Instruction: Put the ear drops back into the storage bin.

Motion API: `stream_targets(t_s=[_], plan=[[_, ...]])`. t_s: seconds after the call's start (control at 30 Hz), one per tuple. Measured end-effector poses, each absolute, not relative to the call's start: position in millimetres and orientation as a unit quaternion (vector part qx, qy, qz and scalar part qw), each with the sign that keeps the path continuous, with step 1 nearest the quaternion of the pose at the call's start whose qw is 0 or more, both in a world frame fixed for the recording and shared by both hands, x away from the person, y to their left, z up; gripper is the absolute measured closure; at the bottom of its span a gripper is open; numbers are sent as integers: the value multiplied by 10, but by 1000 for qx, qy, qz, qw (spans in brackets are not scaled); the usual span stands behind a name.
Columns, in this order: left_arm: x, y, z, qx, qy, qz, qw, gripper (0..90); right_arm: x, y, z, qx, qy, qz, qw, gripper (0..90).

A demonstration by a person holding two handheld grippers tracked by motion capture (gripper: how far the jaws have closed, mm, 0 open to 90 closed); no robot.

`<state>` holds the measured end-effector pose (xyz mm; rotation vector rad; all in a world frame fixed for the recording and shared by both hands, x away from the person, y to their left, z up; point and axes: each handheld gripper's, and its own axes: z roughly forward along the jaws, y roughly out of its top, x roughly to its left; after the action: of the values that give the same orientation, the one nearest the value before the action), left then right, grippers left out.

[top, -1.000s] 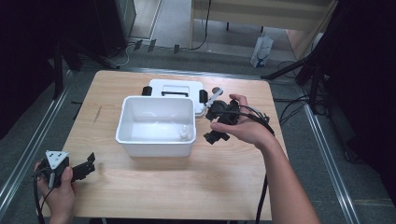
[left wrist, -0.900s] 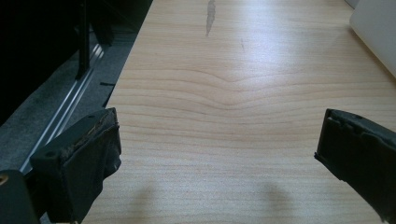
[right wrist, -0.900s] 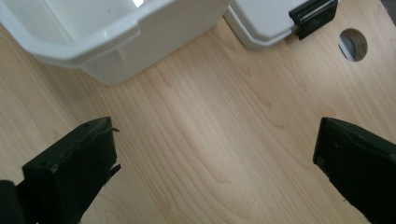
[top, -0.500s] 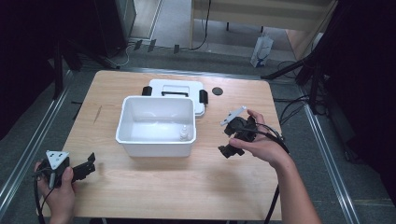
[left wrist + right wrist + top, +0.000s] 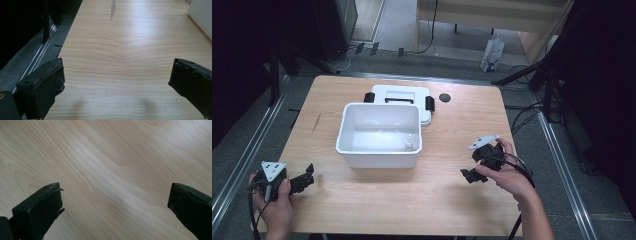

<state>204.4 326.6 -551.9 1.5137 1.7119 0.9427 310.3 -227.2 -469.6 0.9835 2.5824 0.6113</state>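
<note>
A: Start at the left gripper (image 5: 117, 82). How do its jaws stand?

B: Spread wide, with nothing between them but bare wood of the table (image 5: 130, 45). In the high view that gripper (image 5: 307, 176) sits at the near left corner of the table, held in the person's left hand (image 5: 274, 207), its grey three-cornered plate on top.

A: And what lies beyond those jaws?

B: Ahead of them there is a dark streak in the wood grain, and off to their far right a white corner of the bin (image 5: 201, 15) just enters the left gripper view. To their left the table edge drops to a grey floor with metal rails.

A: The right gripper (image 5: 115, 205)?

B: Its jaws are also wide apart and hold nothing; between and beyond them there is pale wood grain. From above, the right gripper (image 5: 471, 175) is held low over the table's near right part in the right hand (image 5: 504, 172), well apart from the bin.

A: Where does the bin stand relative to both?

B: The white bin (image 5: 379, 134) stands between the two grippers and farther back, near the table's middle. A small white bottle-like thing (image 5: 410, 142) stands inside it near its right wall; I cannot tell what it is. Touching the bin's far side lies a flat white lid (image 5: 399, 96) with black latches, and just beyond the lid's right end a small dark round disc (image 5: 444, 97) lies on the wood.
</note>
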Motion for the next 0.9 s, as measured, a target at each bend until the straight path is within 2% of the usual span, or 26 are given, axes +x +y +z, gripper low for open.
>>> stream_targets(t_s=[0.9], plan=[[2034, 3261, -5517, 577, 652, 366, 328, 6, 2454, -3175, -5336, 422, 832, 311, 184, 0]])
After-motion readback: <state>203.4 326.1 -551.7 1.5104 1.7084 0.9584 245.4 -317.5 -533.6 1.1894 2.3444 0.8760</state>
